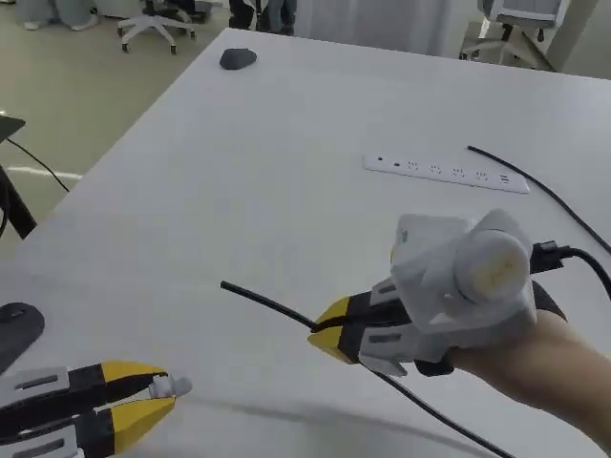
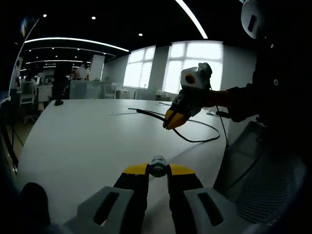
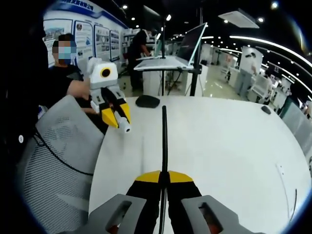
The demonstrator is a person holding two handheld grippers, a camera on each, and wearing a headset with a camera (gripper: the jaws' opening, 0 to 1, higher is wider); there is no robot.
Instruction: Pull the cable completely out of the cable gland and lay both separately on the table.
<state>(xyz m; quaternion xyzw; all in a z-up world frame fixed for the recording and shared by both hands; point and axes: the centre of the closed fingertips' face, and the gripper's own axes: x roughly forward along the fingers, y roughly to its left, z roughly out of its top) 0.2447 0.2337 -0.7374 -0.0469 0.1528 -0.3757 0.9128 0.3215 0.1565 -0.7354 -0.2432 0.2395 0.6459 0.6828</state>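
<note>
My left gripper [image 1: 164,390] sits at the lower left of the head view, shut on a small grey-white cable gland [image 1: 175,385] that pokes out from its yellow tips [image 2: 157,165]. My right gripper [image 1: 321,329] is at the lower right, shut on a thin black cable [image 1: 263,301]. The cable's free end juts forward past the jaws [image 3: 164,136] and hangs above the white table [image 1: 286,172]; the rest trails back under the hand toward the table's near edge [image 1: 439,415]. Cable and gland are apart. In the left gripper view the right gripper [image 2: 171,120] holds the cable [image 2: 195,139] in the air.
A white power strip [image 1: 446,174] with another black lead [image 1: 544,191] lies at the right rear of the table. A dark mouse [image 1: 238,59] rests near the far edge. A grey mesh chair [image 3: 58,161] stands beside the table. Office chairs stand beyond the table.
</note>
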